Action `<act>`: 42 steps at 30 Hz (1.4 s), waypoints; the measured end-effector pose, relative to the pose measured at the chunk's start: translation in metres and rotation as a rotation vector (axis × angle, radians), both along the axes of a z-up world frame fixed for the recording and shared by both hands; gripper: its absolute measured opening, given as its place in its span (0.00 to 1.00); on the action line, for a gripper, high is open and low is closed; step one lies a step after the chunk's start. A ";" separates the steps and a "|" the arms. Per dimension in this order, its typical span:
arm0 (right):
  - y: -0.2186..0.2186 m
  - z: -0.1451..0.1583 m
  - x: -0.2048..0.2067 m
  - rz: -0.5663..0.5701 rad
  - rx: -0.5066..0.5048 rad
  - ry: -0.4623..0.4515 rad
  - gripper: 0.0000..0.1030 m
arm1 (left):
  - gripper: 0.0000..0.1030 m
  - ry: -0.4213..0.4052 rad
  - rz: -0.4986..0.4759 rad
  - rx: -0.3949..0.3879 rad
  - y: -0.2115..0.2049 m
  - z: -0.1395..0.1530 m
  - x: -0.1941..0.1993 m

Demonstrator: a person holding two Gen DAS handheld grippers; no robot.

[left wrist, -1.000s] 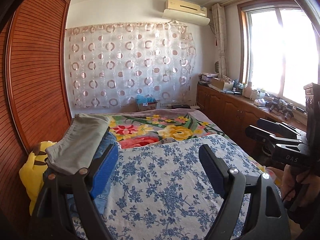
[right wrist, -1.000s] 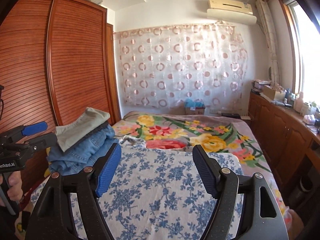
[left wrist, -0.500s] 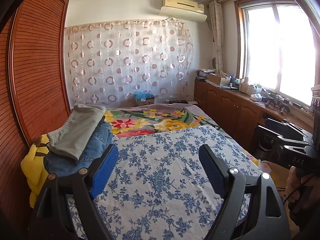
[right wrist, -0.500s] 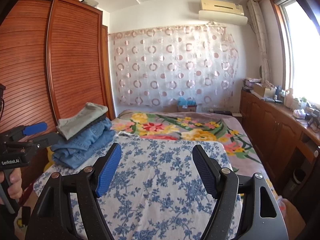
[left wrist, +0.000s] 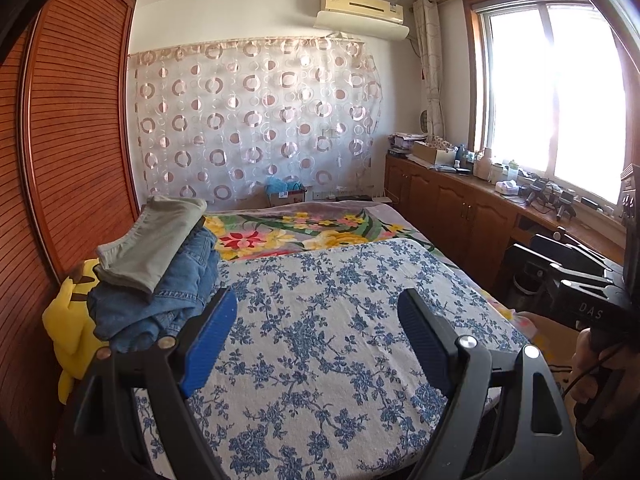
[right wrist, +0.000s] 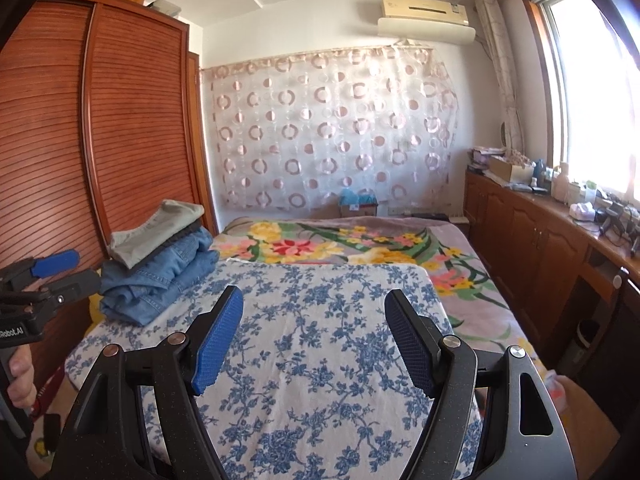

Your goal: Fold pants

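i've pulled both tools back from the bed (left wrist: 328, 344); left tool (left wrist: 316, 340) and right tool (right wrist: 314, 336) gape empty. the stacked pants (right wrist: 160, 276) look soft, floppy; i'd pinch a waistband.

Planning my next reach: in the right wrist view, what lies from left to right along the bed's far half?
Wardrobe → pile of folded pants → floral blanket → wooden cabinets under the window.

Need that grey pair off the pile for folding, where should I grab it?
Take the grey pants by the near folded end that overhangs the jeans, coming from the bed's open side. That edge sticks out free, and the wardrobe blocks the far side.
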State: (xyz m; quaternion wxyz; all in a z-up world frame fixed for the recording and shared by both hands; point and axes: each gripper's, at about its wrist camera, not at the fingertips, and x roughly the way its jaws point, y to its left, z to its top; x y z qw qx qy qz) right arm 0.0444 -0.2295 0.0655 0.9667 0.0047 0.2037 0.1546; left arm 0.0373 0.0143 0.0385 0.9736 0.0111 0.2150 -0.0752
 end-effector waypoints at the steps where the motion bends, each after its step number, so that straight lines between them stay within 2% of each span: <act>1: -0.001 0.000 -0.001 -0.005 0.001 0.002 0.73 | 0.81 0.002 0.002 0.000 -0.001 -0.001 0.000; 15: 0.004 -0.009 -0.008 -0.002 -0.003 0.016 0.73 | 0.81 0.012 0.048 -0.032 0.013 -0.013 -0.003; 42: 0.010 -0.012 -0.006 0.011 -0.003 0.022 0.73 | 0.81 0.024 0.066 -0.028 0.016 -0.020 -0.004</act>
